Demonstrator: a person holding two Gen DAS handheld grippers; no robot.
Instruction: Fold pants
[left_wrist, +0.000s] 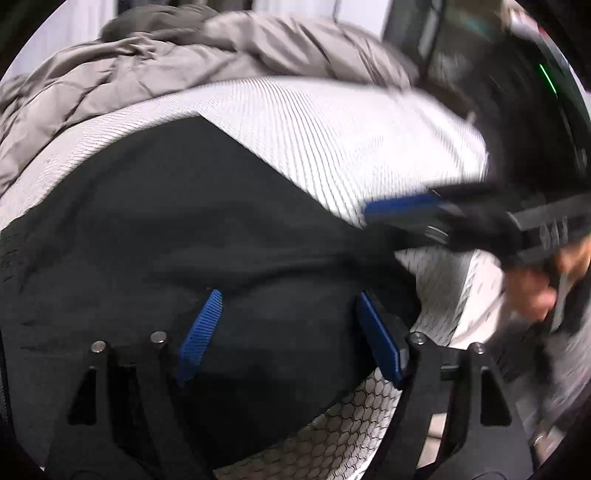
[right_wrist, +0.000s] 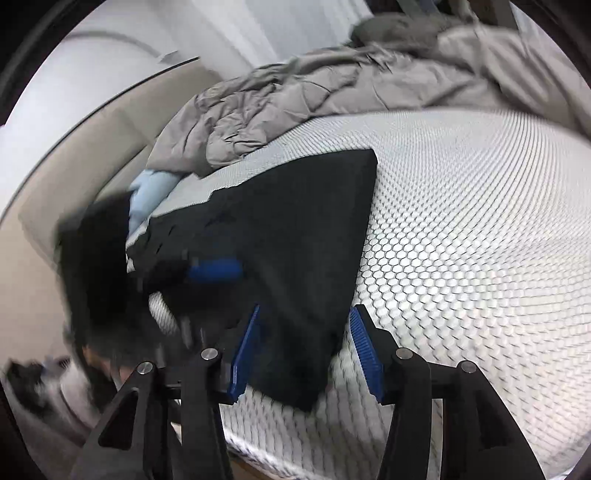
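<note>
Black pants (right_wrist: 291, 236) are lying flat on the bed (right_wrist: 461, 229), near corner hanging w/in the right gripper (right_wrist: 303, 350), jaws spread. Left gripper (left_wrist: 288, 332), jaws also spread, is hovering over the cloth. Risk: closing too shallow, grabbing one layer only, fold skewing.

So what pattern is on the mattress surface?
White honeycomb of small hexagons on the mattress, clearest in the right wrist view.

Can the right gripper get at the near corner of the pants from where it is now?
Probably yes. The right gripper is open, and the pants corner lies on the mattress between its fingers with nothing over it.
</note>
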